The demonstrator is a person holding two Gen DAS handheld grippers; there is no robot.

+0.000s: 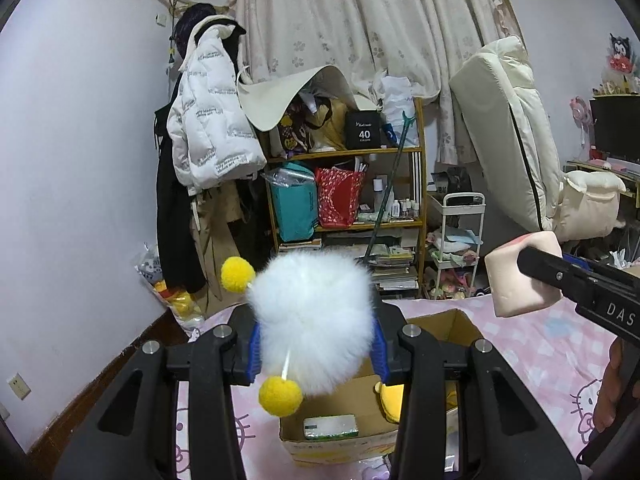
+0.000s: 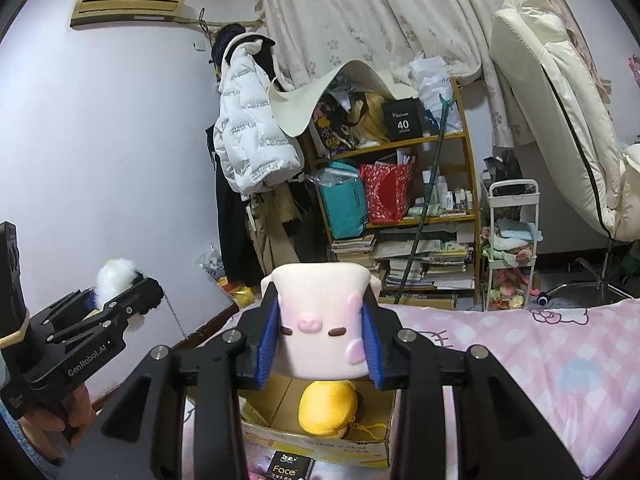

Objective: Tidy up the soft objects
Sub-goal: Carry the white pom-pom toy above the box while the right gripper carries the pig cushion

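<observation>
In the left wrist view, the left gripper clamps a white pompom with yellow balls above a cardboard box on the pink bedsheet. In the right wrist view, the right gripper squeezes a pink pig cube over the same box, where a yellow plush lies.

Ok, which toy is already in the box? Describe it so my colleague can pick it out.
On the pink bedsheet stands an open cardboard box, below the right gripper. Inside lies a round yellow plush. Unlike the pale pig-faced cube clamped above it, it is plain yellow and loose.
</observation>
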